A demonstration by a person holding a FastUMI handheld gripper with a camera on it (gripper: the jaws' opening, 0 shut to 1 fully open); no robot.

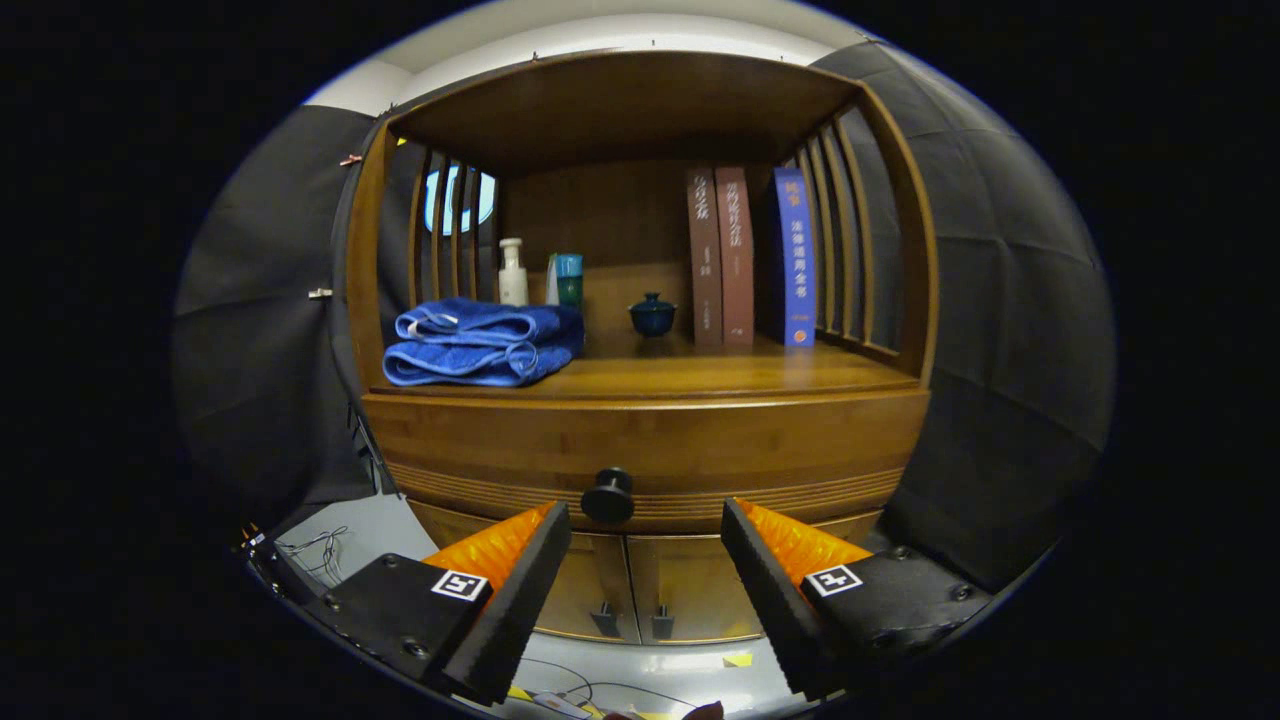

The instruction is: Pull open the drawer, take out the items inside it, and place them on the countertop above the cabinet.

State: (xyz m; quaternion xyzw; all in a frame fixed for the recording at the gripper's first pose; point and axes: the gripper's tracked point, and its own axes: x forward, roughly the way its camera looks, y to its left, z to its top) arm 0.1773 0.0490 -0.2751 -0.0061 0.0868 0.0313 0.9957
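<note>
Wood makes up the whole cabinet (pixel 640 440) that faces the gripper (pixel 645 530). The fingers (pixel 520 590) are spread wide apart and hold nothing; the gap between them is empty.

Drawer position: the drawer (pixel 480 445) lies just beyond the fingertips and is fully closed, its front flush with the cabinet body. A dark round knob (pixel 608 495) sits on the drawer front, just ahead of the gap between the fingers and nearer to the left finger. The fingers do not touch the knob.

Below the drawer, between the fingers, two cabinet doors (pixel 640 590) are closed; each carries a small dark handle beside the centre seam.

Above the drawer, further beyond the fingers, the counter (pixel 700 375) forms the floor of an open shelf with slatted sides. Items on the counter:

- Folded blue towels (pixel 480 345), stacked in two layers, beyond the left finger and near the front edge.
- A white pump bottle (pixel 512 272) and a teal-capped container (pixel 568 278), upright behind the towels at the back wall.
- A small dark lidded cup (pixel 652 314), standing alone beyond the gap between the fingers.
- Two brown books (pixel 720 258) and one blue book (pixel 795 258), upright beyond the right finger; the brown pair touch, and the blue book stands slightly apart.

Contents of the drawer cannot be seen.
</note>
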